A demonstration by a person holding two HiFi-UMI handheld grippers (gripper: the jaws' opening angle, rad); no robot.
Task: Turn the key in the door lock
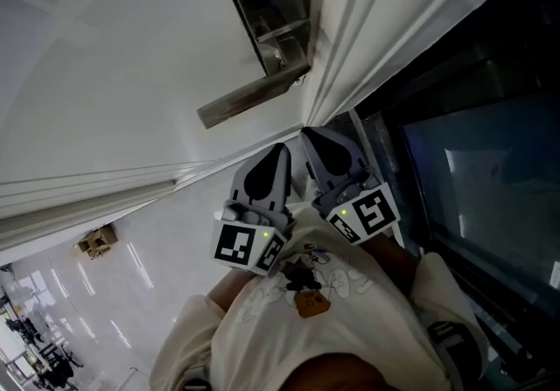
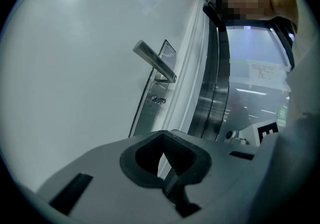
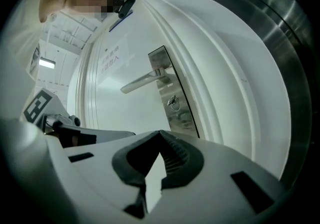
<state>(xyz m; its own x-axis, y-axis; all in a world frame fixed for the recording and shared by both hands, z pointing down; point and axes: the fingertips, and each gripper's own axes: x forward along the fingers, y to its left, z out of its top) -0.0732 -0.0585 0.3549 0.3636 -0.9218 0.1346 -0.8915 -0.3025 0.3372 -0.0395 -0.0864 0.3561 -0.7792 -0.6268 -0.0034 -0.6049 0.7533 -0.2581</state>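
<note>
A small key [image 3: 173,101] with a ring sticks out of the steel lock plate [image 3: 176,105] on a white door, below the lever handle [image 3: 142,81]. The left gripper view shows the same key [image 2: 158,100] under that handle [image 2: 154,60]. My right gripper [image 3: 160,135] is shut and empty, held some way back from the door and pointing at the lock. My left gripper [image 2: 164,135] is also shut with nothing in it, held beside the right one. In the head view both grippers, left [image 1: 282,150] and right [image 1: 313,132], hang below the lock plate [image 1: 271,9], not touching it.
The white door frame [image 1: 350,39] runs just right of the lock, with a dark glass panel [image 1: 472,162] beyond it. A paper notice [image 3: 111,57] is stuck on the door. A cardboard box [image 1: 96,240] sits on the tiled floor at the left.
</note>
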